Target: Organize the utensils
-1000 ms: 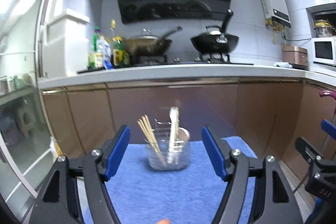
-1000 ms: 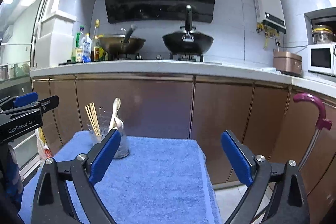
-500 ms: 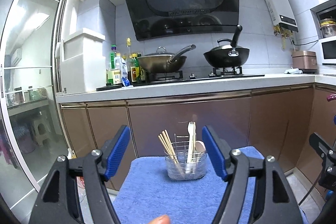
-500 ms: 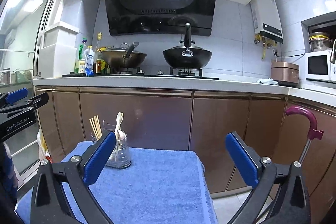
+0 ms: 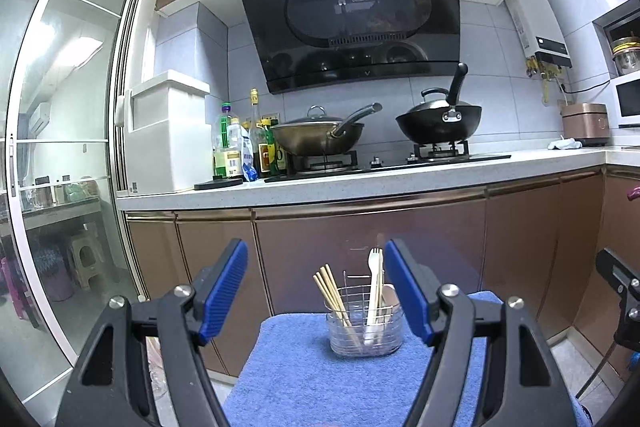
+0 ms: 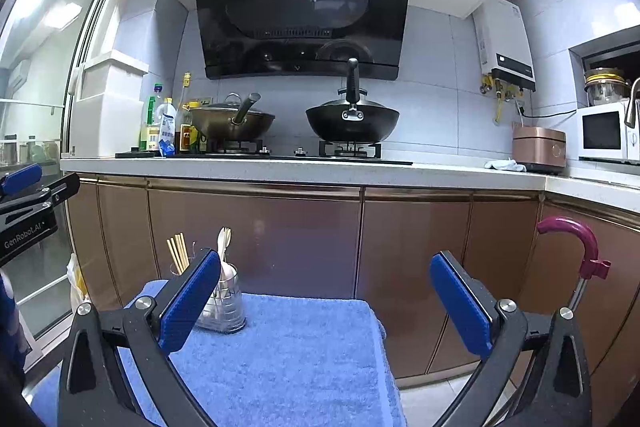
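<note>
A clear utensil holder (image 5: 365, 323) stands at the far end of a blue towel (image 5: 304, 379). It holds wooden chopsticks (image 5: 332, 295), a white fork (image 5: 374, 287) and a spoon. My left gripper (image 5: 316, 291) is open and empty, raised well back from the holder. The holder also shows in the right wrist view (image 6: 224, 307), partly behind my left finger pad (image 6: 188, 299). My right gripper (image 6: 326, 301) is open and empty, above the towel (image 6: 288, 355) to the holder's right.
Brown cabinets (image 6: 360, 247) and a white counter (image 6: 304, 167) with two woks (image 6: 352, 123) stand behind the towel. A glass sliding door (image 5: 60, 167) is at left. A magenta cane handle (image 6: 576, 239) is at right.
Both grippers have lifted and pulled back, so the holder now sits lower and smaller in both views. Both stay open and empty.
</note>
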A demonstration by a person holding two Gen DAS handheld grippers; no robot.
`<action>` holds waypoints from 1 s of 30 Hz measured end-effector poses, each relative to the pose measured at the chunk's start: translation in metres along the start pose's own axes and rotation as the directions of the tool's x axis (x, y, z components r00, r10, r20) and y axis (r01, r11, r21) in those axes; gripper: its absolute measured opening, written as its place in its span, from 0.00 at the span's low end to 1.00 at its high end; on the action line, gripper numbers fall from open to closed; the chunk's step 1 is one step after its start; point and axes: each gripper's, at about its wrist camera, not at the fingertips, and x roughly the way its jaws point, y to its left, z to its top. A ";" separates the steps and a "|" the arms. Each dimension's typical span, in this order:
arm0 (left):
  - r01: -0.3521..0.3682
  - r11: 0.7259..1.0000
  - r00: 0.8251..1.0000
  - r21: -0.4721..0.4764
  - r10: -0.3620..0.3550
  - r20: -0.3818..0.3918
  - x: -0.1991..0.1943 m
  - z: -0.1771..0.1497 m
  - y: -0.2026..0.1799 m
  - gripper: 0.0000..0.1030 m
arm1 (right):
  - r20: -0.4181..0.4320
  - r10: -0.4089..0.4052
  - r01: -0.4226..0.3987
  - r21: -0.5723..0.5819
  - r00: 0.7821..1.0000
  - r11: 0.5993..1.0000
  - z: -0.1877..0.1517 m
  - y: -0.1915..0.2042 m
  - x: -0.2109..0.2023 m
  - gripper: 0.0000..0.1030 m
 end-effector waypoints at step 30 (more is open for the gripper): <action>0.010 0.998 0.999 -0.057 -0.012 -0.030 0.003 0.011 0.014 0.69 | 0.062 -0.001 0.001 -0.008 0.998 1.000 0.021 0.002 -0.006 1.00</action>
